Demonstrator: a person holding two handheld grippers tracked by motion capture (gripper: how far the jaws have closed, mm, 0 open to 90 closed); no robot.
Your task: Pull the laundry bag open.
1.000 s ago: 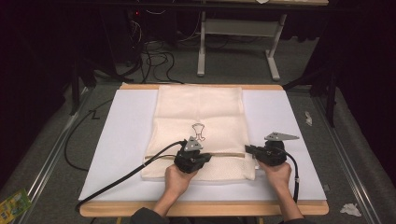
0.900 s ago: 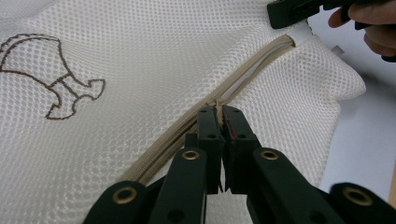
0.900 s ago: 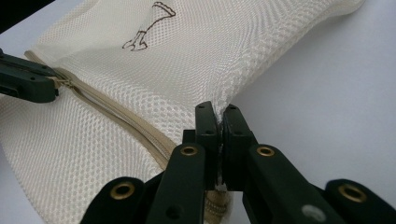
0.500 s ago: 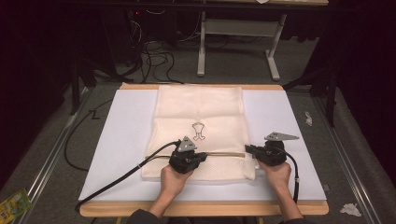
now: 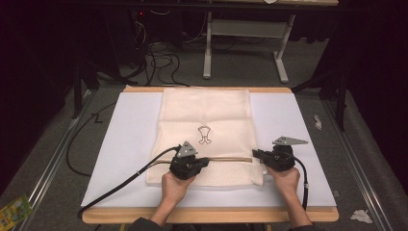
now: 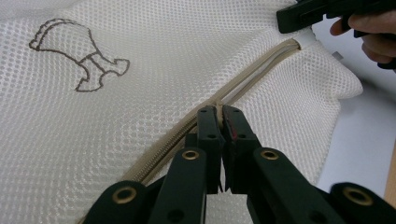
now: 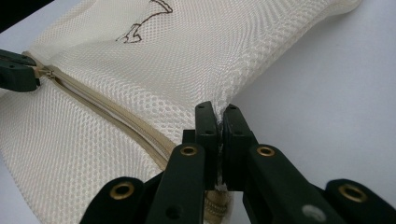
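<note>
On the white sheet (image 5: 120, 144) covering the table (image 5: 211, 215) lies a cream mesh bag (image 5: 207, 115), its far edge toward 12 o'clock and its near edge toward 6. A brown outline drawing (image 5: 204, 134) sits near its middle. A beige zipper (image 5: 231, 159) runs across the bag's near part, from 9 toward 3 o'clock.

At about 7 o'clock from the drawing in the high view, the left gripper (image 5: 204, 162) rests on the bag, held in the person's left hand (image 5: 174, 185), its cable (image 5: 120, 185) trailing off toward 8 o'clock. In the left gripper view its jaws are pressed together on the zipper line, pinching something small and beige at the point where the closed teeth give way to the parted tapes; it looks like the slider, though I cannot tell for sure. From that point the zipper is closed toward 7 o'clock and lies open toward 1 o'clock.

At the bag's 3 o'clock edge, level with the zipper, the right gripper (image 5: 255, 154) points toward 9 o'clock, held in the right hand (image 5: 285, 177). In the right gripper view its jaws are clamped tight on the bag's side edge just beside the zipper's end, a fold of mesh nipped between the pads. The bag's corner there is lifted slightly off the sheet.
</note>
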